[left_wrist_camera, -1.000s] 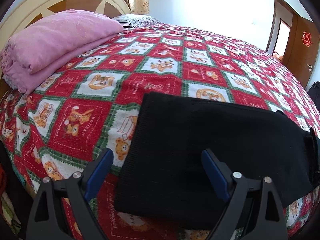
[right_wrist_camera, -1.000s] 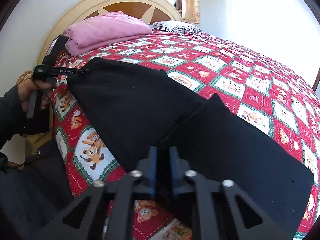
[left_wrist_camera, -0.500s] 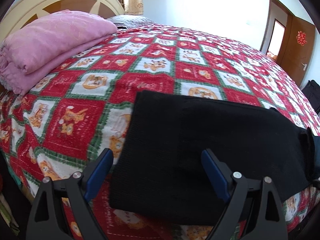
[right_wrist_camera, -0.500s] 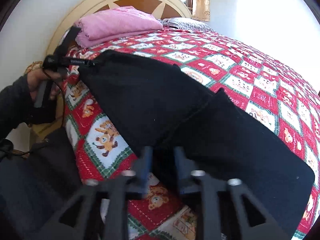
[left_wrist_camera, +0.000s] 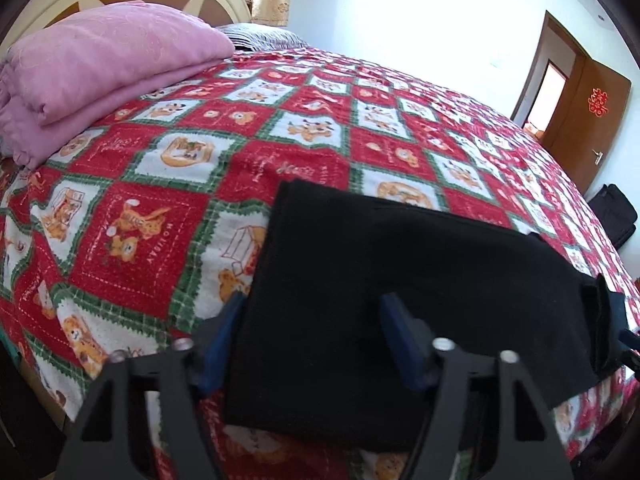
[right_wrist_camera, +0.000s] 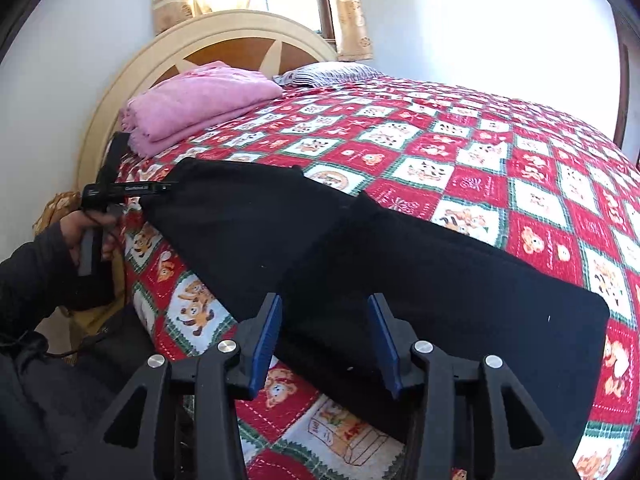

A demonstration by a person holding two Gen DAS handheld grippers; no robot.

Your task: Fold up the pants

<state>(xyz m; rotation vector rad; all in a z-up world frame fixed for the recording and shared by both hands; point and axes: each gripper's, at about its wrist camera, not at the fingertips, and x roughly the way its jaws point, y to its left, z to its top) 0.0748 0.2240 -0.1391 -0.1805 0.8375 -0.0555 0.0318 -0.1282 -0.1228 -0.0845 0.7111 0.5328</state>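
Observation:
Black pants (left_wrist_camera: 400, 276) lie flat along the near edge of the bed, also seen in the right wrist view (right_wrist_camera: 400, 256). My left gripper (left_wrist_camera: 312, 316) is open, its blue-padded fingers straddling the left end of the pants just above the cloth. It also shows from the side in the right wrist view (right_wrist_camera: 160, 188), at the pants' far left corner. My right gripper (right_wrist_camera: 324, 320) is open over the pants' near edge, with a raised fold of cloth between its fingers.
The bed carries a red, green and white checked quilt (left_wrist_camera: 280, 140). A folded pink blanket (left_wrist_camera: 100, 68) and a striped pillow (right_wrist_camera: 320, 72) lie by the cream headboard (right_wrist_camera: 224, 36). A brown door (left_wrist_camera: 588, 120) and a black bag (left_wrist_camera: 612, 216) are at the right.
My right gripper was shut on the pants' fold and has opened, letting the cloth go. My left gripper has narrowed a little and sunk closer to the pants' left end.

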